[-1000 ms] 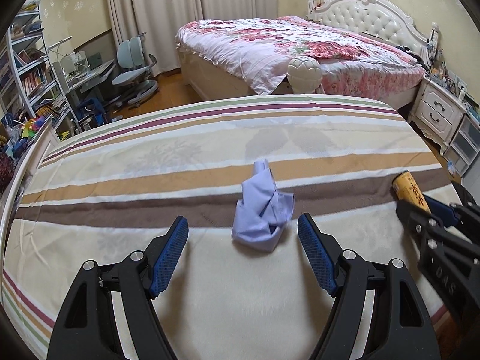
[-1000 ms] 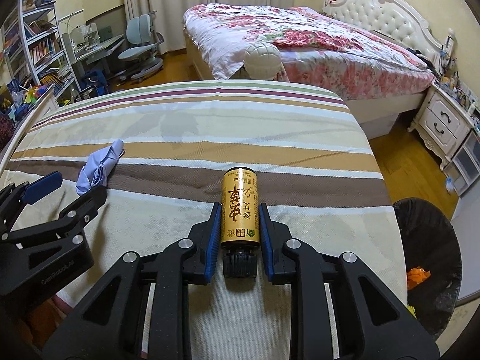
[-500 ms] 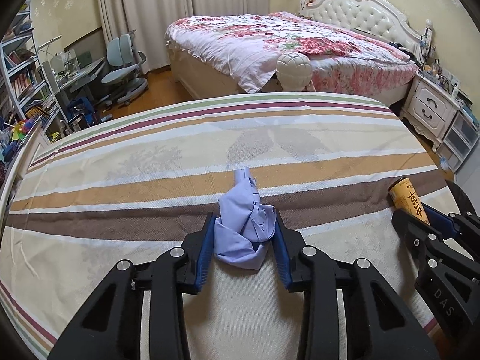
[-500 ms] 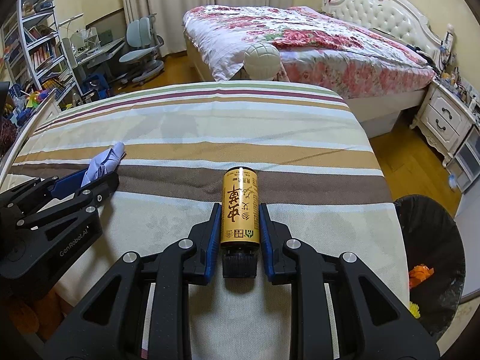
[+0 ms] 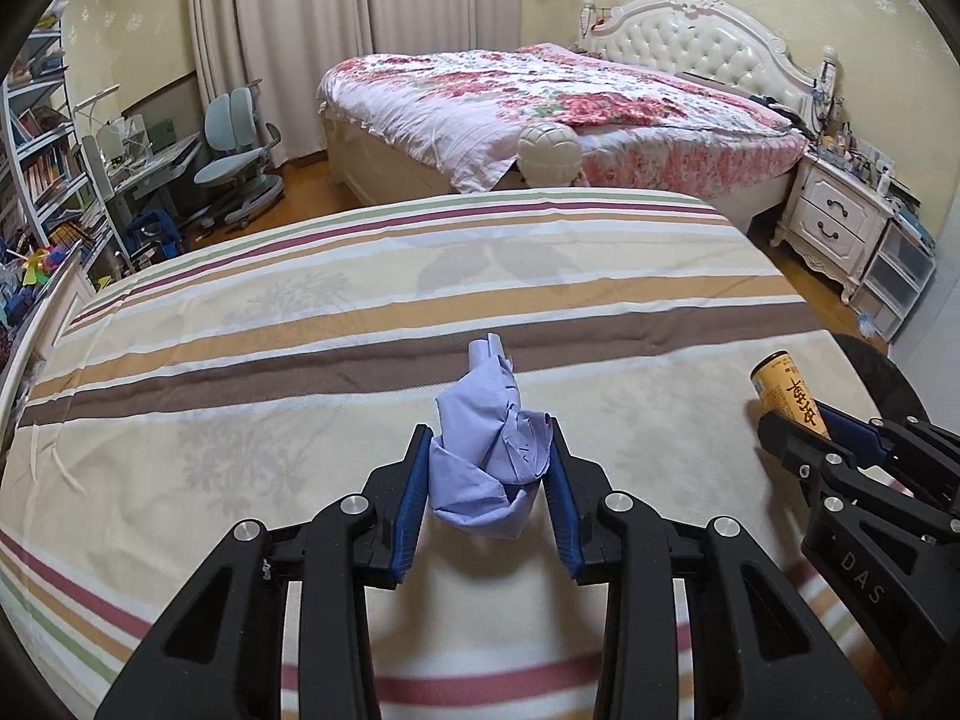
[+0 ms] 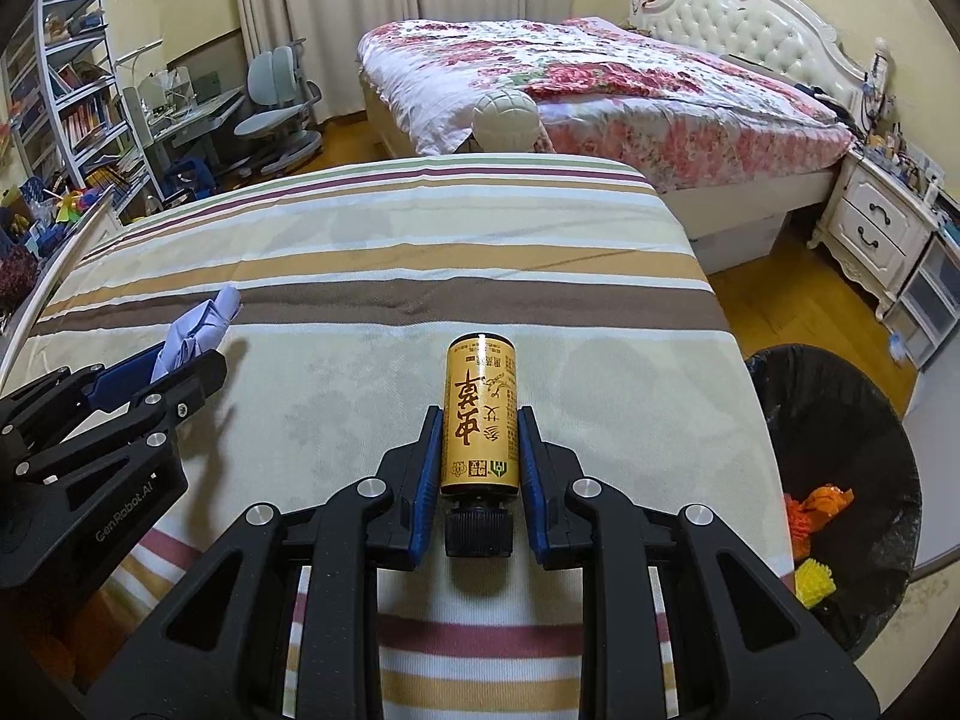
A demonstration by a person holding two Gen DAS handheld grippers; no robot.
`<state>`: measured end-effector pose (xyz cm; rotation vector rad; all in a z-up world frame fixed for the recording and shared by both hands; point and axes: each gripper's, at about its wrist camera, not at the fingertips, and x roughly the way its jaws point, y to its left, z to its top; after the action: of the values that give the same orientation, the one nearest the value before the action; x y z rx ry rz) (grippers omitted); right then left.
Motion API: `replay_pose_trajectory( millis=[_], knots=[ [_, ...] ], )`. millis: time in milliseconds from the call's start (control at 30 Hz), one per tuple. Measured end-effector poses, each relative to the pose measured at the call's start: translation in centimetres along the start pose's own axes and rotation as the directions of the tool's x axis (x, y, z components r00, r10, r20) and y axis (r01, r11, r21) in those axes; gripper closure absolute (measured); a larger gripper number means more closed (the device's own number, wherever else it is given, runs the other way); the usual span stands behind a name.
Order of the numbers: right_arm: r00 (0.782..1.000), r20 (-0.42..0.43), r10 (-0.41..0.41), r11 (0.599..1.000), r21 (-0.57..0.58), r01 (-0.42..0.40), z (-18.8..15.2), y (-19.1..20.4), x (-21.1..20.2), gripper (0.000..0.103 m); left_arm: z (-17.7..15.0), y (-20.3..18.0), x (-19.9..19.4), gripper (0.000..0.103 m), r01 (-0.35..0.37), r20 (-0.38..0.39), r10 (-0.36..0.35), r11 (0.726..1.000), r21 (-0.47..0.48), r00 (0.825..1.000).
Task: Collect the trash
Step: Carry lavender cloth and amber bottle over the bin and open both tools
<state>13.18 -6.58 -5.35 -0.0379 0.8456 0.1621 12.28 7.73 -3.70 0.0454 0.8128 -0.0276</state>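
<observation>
L gripper (image 5: 489,474): blue pads clamped on crumpled pale-blue paper wad (image 5: 489,450), held just above striped bedsheet (image 5: 300,330); R gripper (image 6: 480,462): jaws tight on yellow-gold cylindrical bottle w/ black cap (image 6: 480,420), cap toward cam; black-lined trash bin (image 6: 840,420) beside bed on R, orange & yellow scraps inside; both grippers side by side.

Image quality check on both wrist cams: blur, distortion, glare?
Left wrist: sharp, no motion blur; strong fisheye bends the striped bedsheet, dark corner vignette. Right wrist: the yellow bottle label is crisp, soft shadows under the right gripper, no glare; the trash bin interior is dim.
</observation>
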Motion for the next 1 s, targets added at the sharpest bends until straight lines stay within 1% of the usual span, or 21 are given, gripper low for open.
replay_pose_trajectory(
  millis=[167,367,667,1000],
  knots=[
    [1.0,0.02,-0.013,1.0,0.024,0.013,-1.3,-1.3,-2.0,0.08,-0.6,-2.0,-2.1,0.066,0.02,0.042,-0.021,1.0,0.02,0.999],
    [0.998,0.039,-0.047,0.997,0.07,0.044,-3.0,-3.7,-4.2,0.08,-1.3,-4.3,-4.1,0.066,0.049,0.08,-0.052,0.998,0.041,0.995],
    [0.992,0.063,-0.111,0.986,0.134,0.101,-5.1,-7.4,-6.7,0.08,-2.0,-8.0,-5.3,0.066,0.094,0.097,-0.103,0.991,0.09,0.99],
    [0.979,0.09,-0.181,0.965,0.207,0.159,-6.5,-11.7,-8.8,0.08,-2.2,-13.0,-6.5,0.066,0.141,0.123,-0.163,0.975,0.17,0.979]
  ],
)
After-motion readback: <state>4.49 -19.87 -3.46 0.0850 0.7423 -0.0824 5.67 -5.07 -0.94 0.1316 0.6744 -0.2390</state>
